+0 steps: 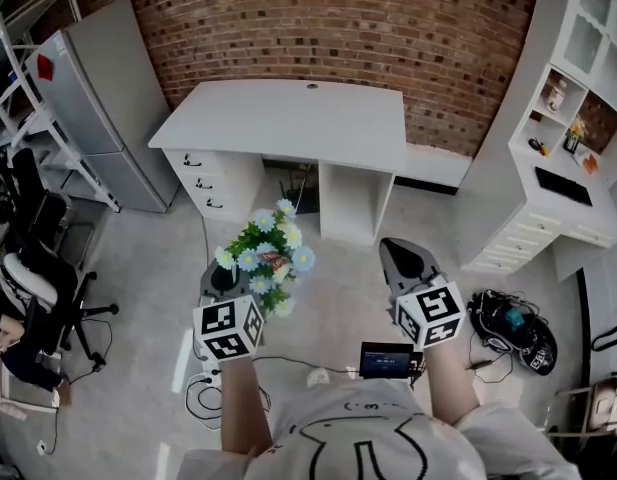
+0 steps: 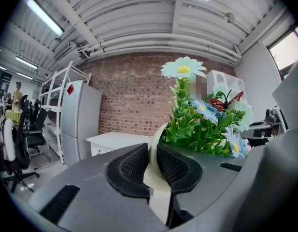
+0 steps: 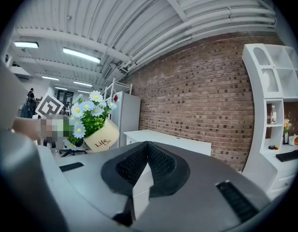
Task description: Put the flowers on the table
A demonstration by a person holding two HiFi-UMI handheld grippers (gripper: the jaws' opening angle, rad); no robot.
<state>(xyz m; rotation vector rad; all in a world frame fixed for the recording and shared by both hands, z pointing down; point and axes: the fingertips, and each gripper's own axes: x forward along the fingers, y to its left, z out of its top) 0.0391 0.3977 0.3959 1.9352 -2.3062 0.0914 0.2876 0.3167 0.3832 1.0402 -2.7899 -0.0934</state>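
A bunch of pale blue and white artificial flowers (image 1: 266, 256) stands in a cream pot, carried in the air above the floor. My left gripper (image 1: 225, 276) is shut on the pot's rim. In the left gripper view the cream rim (image 2: 157, 170) is pinched between the black pads (image 2: 134, 166), and the flowers (image 2: 202, 124) rise to the right. My right gripper (image 1: 398, 250) hangs beside it, shut and empty. The right gripper view shows the tilted pot (image 3: 101, 138) at the left. The white desk (image 1: 288, 118) stands ahead against the brick wall.
A grey fridge (image 1: 108, 108) stands left of the desk, with black office chairs (image 1: 38, 268) further left. A white shelf unit (image 1: 568, 148) fills the right. Cables and a black bag (image 1: 513, 330) lie on the floor at right, a small screen device (image 1: 386, 360) near the person's feet.
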